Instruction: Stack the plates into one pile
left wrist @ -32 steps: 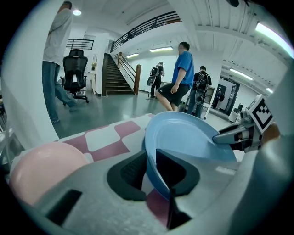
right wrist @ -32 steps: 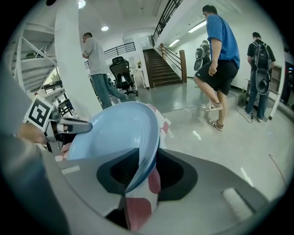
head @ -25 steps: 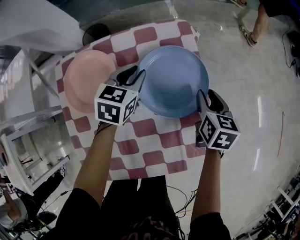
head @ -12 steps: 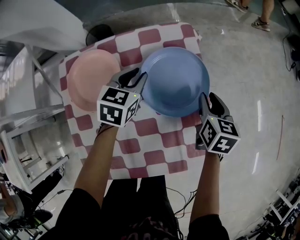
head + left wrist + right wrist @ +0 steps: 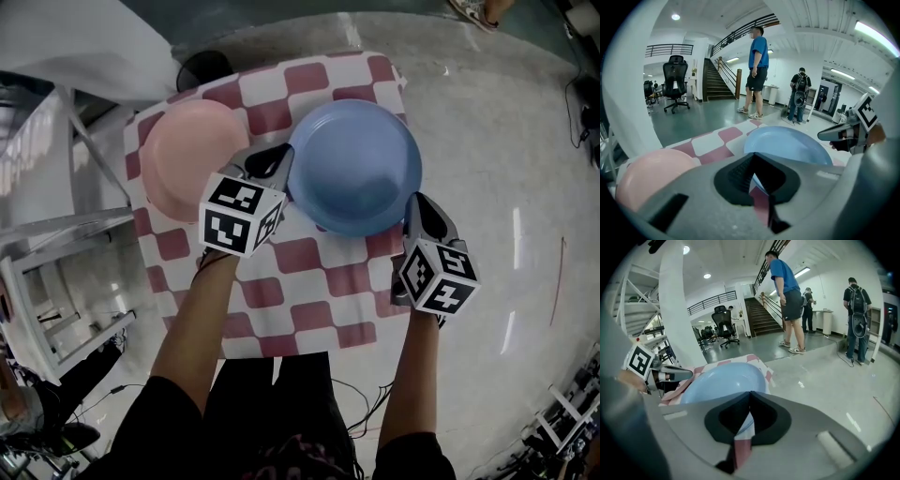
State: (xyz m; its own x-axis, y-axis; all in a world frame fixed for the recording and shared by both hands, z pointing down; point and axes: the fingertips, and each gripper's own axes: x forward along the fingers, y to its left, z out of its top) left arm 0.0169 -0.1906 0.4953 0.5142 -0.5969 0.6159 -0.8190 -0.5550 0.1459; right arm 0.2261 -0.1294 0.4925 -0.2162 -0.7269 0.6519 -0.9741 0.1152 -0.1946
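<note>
A blue plate sits right way up on a table with a red and white checked cloth. It is the plate I am working on.

My left gripper is at the blue plate's left rim. Its jaws are pressed together on that rim, with a thin sliver of blue showing between them in the left gripper view.

My right gripper is at the blue plate's near right rim. It is clamped on the rim in the same way, so the plate is pinched on two opposite sides.

I cannot tell whether the plate has left the cloth yet. It looks level.

A pink plate lies to the left of the blue plate, just beyond my left gripper. The two plates are close together but not overlapping. The pink plate is untouched and nothing rests on it.

Beyond the blue plate is an open hall floor where a few people stand. They are well apart from the table.

By my reading the task is at its start. The grip on the blue plate is made, and no pile exists. What is left is to lift the blue plate, carry it left over the pink one, set it down centred, and let go. With only these two plates in view, that single move should finish the pile.
</note>
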